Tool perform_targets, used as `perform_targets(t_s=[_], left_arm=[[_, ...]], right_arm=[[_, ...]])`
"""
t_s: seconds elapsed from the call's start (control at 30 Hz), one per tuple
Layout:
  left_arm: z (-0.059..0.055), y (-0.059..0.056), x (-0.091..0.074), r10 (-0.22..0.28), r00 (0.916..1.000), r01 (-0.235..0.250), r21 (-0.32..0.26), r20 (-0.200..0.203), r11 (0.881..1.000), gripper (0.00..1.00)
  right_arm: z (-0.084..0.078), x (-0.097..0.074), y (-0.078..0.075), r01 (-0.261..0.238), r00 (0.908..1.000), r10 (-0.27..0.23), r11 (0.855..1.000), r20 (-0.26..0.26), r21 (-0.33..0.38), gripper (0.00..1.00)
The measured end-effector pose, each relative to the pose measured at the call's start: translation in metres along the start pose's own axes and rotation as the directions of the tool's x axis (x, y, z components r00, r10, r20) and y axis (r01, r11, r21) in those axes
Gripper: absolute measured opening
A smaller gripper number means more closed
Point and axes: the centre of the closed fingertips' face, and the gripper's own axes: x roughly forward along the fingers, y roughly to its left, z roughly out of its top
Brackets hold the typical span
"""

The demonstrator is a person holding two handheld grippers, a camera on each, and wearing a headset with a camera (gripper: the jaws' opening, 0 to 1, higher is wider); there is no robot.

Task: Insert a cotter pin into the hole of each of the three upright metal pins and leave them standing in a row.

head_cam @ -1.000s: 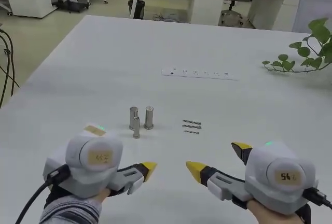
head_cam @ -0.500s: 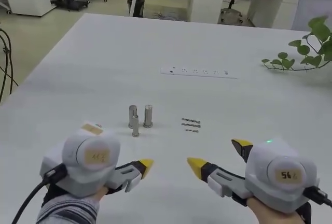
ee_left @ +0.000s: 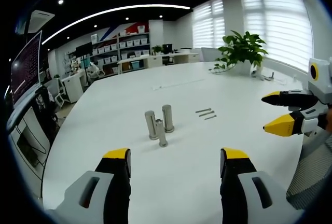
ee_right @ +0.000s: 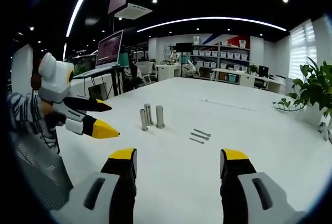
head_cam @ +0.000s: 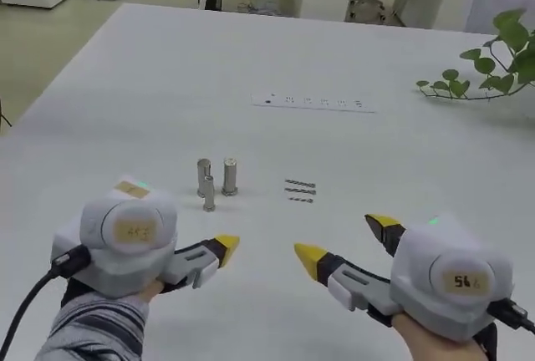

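Three short metal pins stand upright in a tight cluster on the white table; they also stand at mid-table in the left gripper view and the right gripper view. Three small cotter pins lie in a stack just right of the cluster, apart from it. My left gripper is open near the front edge, below and left of the pins. My right gripper is open at the lower right, nothing between its jaws.
A white power strip lies flat beyond the pins. A potted plant trails leaves over the far right of the table. Office desks and chairs stand past the table's far edge.
The head camera has shifted, so everything sits a little higher and to the left in the picture. The pins, the cotter pins and both open grippers have kept their places.
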Motion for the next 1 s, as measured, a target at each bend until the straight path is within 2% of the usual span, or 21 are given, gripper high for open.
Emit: perform_targets(t_s=[0.27,0.43,0.53,0.7,0.9,1.0], left_arm=[[0.006,0.003,0.022,-0.044,0.9990,0.044,0.059,-0.009,0.997,0.53],[0.005,0.007,0.039,-0.066,0.9978,0.066,0.101,-0.011,0.993,0.47],[0.003,0.012,0.049,-0.064,0.9977,0.066,0.121,-0.023,0.990,0.39],[0.003,0.017,0.062,-0.065,0.9976,0.067,0.136,-0.022,0.988,0.33],[0.000,0.020,0.074,-0.071,0.9965,0.076,0.119,-0.044,0.990,0.29],[-0.001,0.019,0.080,-0.081,0.9958,0.085,0.088,-0.043,0.992,0.25]], right_arm=[[0.003,-0.001,-0.001,-0.002,0.9999,0.001,0.999,0.017,0.035,0.63],[0.003,-0.001,0.000,-0.003,0.9998,0.003,0.999,0.018,0.048,0.63],[0.002,-0.001,0.000,-0.007,0.9999,0.006,0.998,0.016,0.059,0.63],[0.001,0.000,0.002,-0.015,0.9998,0.014,0.997,0.012,0.071,0.63],[-0.001,0.001,0.004,-0.025,0.9997,0.025,0.998,0.006,0.065,0.63],[-0.002,0.002,0.005,-0.029,0.9996,0.029,0.997,0.002,0.073,0.63]])
